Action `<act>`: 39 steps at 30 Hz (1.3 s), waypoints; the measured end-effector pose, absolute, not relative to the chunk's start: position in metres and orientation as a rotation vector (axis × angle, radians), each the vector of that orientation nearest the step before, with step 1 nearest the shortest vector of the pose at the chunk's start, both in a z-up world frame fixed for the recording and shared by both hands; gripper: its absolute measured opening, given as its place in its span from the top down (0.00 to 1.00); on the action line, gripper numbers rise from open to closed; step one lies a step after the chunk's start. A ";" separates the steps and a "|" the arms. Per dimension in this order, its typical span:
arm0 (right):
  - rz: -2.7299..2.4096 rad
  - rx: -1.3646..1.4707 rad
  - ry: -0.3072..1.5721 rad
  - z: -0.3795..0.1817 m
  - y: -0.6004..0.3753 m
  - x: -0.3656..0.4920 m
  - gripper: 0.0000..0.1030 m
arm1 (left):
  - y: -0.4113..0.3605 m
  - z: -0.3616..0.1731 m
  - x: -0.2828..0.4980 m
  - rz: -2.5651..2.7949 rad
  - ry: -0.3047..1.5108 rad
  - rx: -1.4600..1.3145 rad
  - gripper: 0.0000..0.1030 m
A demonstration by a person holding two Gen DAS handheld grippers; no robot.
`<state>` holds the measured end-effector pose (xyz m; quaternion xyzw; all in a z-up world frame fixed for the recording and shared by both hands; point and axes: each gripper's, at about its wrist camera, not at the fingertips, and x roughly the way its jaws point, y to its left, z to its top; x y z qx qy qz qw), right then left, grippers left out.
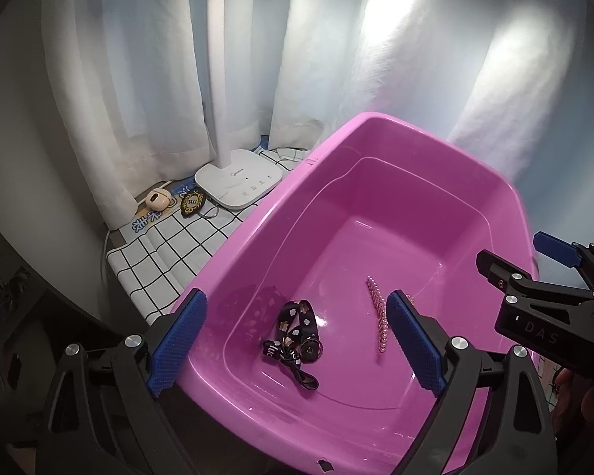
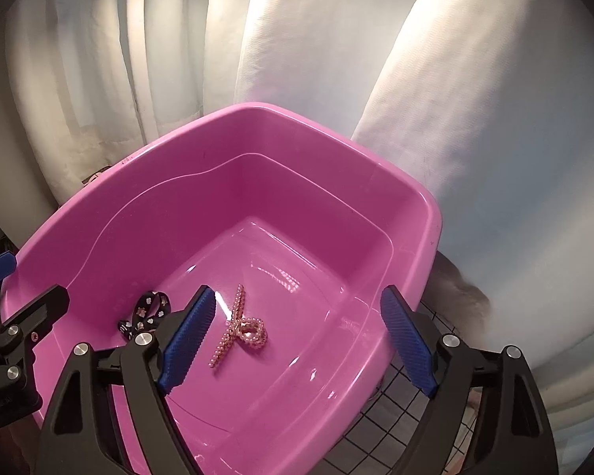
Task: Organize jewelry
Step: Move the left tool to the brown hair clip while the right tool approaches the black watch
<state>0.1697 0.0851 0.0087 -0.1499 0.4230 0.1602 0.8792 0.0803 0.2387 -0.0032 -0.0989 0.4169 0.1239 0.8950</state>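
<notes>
A white lamp (image 1: 237, 182) and small trinkets (image 1: 178, 202) sit on the checked cloth (image 1: 158, 253) beside the pink tub (image 1: 376, 198). Inside lie a black strap (image 1: 297, 340) and a pink bead chain (image 2: 239, 326). The left gripper (image 1: 297, 344) and the right gripper (image 2: 297, 340) both gape empty above it.

White curtains (image 1: 138, 79) hang behind a grid-patterned tablecloth (image 1: 158, 257), brightly lit.

A white cloth with a black grid (image 1: 154, 261) is covering the table and carrying everything here. A pink plastic tub (image 1: 257, 237) is sitting on it. At about ten o'clock from the tub, a white lamp base (image 1: 239, 183) is standing on the cloth. Further out toward nine o'clock, a black and gold badge (image 1: 192, 202) and a small cream case (image 1: 156, 199) are lying side by side.
</notes>
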 end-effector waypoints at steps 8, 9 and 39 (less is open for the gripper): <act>0.347 -0.259 0.901 0.012 0.068 0.144 0.21 | 0.232 0.004 0.068 0.242 0.867 -0.215 0.08; 0.341 -0.248 0.894 0.014 0.063 0.137 0.21 | 0.230 0.005 0.065 0.238 0.868 -0.213 0.08; -0.179 0.250 0.967 -0.051 -0.266 -0.070 0.21 | -0.012 -0.056 -0.004 -0.282 0.948 -0.001 0.07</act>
